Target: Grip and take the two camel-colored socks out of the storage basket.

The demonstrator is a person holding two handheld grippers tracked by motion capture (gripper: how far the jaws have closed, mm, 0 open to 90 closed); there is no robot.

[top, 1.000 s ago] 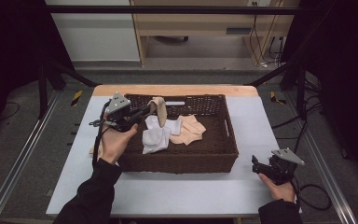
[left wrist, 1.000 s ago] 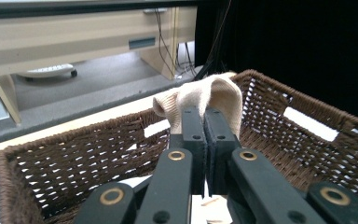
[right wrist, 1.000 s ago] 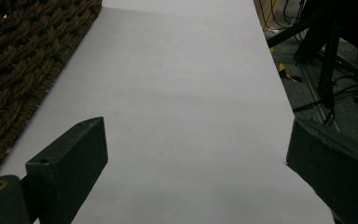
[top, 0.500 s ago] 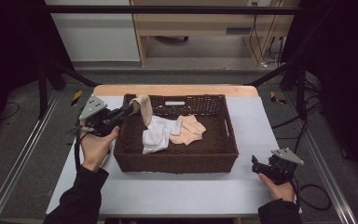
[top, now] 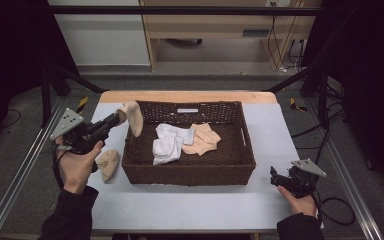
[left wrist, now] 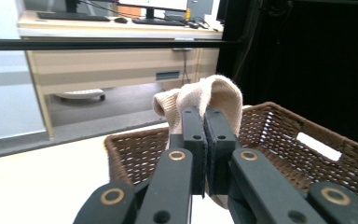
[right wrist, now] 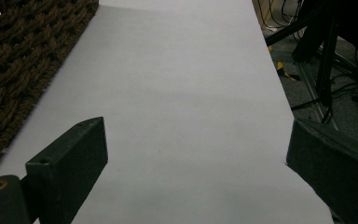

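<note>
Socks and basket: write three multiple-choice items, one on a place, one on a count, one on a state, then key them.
1. Where does the beige sock outside the basket lie?
A. on the table left of the basket
B. on the floor
C. on the basket's right rim

2. How many white socks lie in the basket?
A. none
B. two
C. five

3. How is the left gripper?
A. wide open
B. shut on a tan sock
C. lying on the table

Key:
1 A, it rests on the white table beside the left wall.
2 B, a pair lies next to peach socks.
3 B, its jaws pinch the sock.
</note>
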